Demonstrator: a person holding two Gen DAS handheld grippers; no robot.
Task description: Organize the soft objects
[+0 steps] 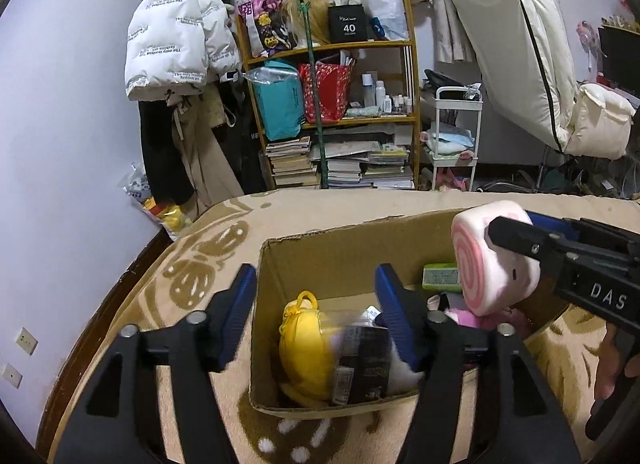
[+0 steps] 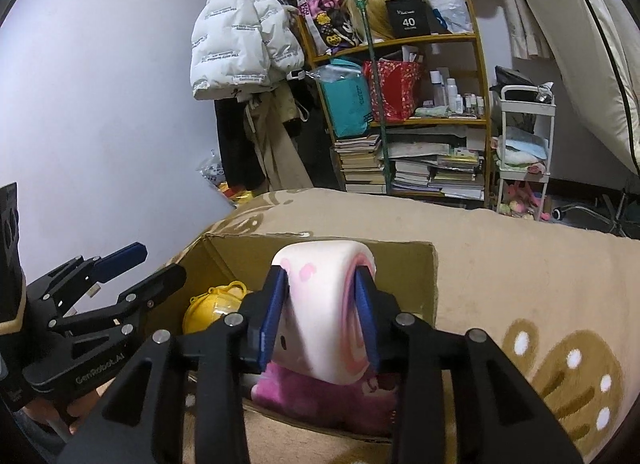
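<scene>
A cardboard box (image 1: 328,238) (image 2: 420,276) stands on a beige patterned blanket. My left gripper (image 1: 316,278) (image 2: 160,262) hangs open over the box's left side with nothing gripped. Below it lie a yellow plush (image 1: 304,348) (image 2: 212,304) and a blurred dark packet (image 1: 364,364). My right gripper (image 2: 320,284) (image 1: 516,234) is shut on a pink-and-white swirl cushion (image 2: 320,328) (image 1: 488,260), and its blue pads touch both of the cushion's sides above the box's right part. Under it sits a pink plush (image 2: 312,392) (image 1: 468,316). A green block (image 1: 442,276) lies at the box's far wall.
The blanket (image 2: 520,284) spreads around the box. Behind it stand a wooden shelf (image 1: 332,48) with bags and books, a white cart (image 1: 456,132), hanging coats (image 1: 172,44) and a leaning white mattress (image 1: 516,44). A hand (image 1: 612,360) holds the right gripper.
</scene>
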